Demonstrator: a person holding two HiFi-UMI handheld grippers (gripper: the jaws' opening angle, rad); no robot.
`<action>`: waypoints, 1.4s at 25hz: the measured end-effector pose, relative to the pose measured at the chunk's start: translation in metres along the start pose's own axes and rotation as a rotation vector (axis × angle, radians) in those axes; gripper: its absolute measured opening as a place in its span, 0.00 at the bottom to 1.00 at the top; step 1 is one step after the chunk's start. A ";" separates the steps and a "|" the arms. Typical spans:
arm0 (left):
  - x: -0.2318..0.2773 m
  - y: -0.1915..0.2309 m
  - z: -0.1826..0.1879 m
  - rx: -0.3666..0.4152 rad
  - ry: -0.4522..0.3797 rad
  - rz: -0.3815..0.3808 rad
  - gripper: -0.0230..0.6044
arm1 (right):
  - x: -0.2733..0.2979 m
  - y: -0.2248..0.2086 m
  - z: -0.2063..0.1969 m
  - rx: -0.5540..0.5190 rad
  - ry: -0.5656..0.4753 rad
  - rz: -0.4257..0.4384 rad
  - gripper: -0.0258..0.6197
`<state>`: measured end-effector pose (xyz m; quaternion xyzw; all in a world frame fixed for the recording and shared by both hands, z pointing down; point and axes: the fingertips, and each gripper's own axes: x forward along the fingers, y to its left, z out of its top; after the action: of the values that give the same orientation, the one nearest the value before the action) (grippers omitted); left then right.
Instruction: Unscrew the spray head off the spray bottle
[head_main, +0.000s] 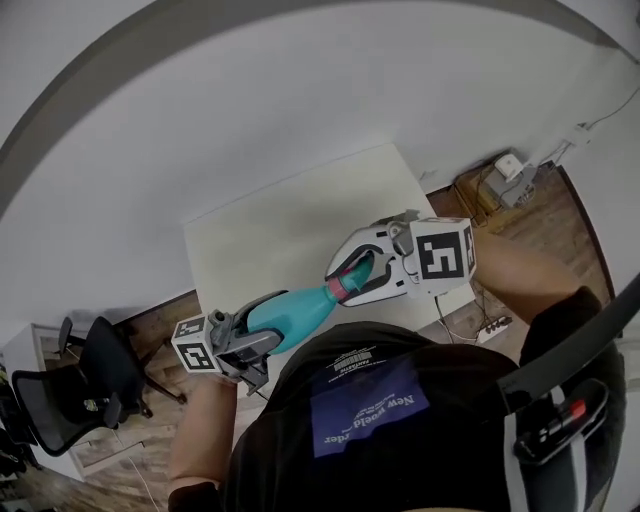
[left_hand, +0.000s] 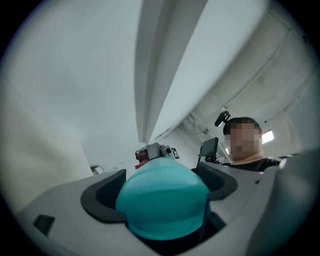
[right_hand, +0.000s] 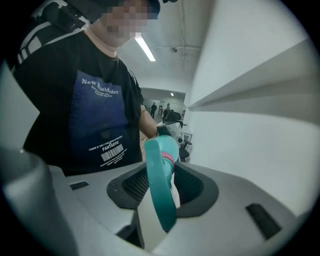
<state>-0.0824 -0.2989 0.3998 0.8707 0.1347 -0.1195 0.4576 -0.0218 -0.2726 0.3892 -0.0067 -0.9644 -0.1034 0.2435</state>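
Alignment is governing the coming twist: the spray bottle (head_main: 295, 315) is lying nearly level in the air. Its long axis is running from our left gripper (head_main: 248, 338) at the base end to our right gripper (head_main: 362, 272) at the neck end, so the two sets of jaws are facing each other along that one line. We are holding it clear of the table (head_main: 290, 215), just off its near edge and close to our chest. The left jaws are gripping the rounded teal body, pads pressing on both sides. The right jaws are standing partly closed, clamping the spray head (head_main: 350, 278), its teal trigger hanging between them. So the right hand is the one placed to turn. The bottle is looking smooth and teal, tapering toward a pink collar (right_hand: 170, 159) under the head, which we are judging not yet off the neck.
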 end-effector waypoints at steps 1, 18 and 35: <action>0.008 0.004 0.001 -0.033 -0.013 -0.003 0.76 | -0.012 -0.003 -0.002 -0.025 -0.008 -0.012 0.25; -0.030 -0.007 0.003 0.007 -0.076 -0.002 0.76 | -0.034 -0.008 -0.007 0.025 -0.026 -0.044 0.25; -0.112 -0.044 0.069 0.200 -0.454 -0.051 0.76 | -0.073 -0.054 0.026 0.290 -0.440 -0.327 0.25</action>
<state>-0.2081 -0.3461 0.3649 0.8589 0.0376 -0.3364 0.3844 0.0275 -0.3172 0.3219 0.1611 -0.9869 0.0014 0.0074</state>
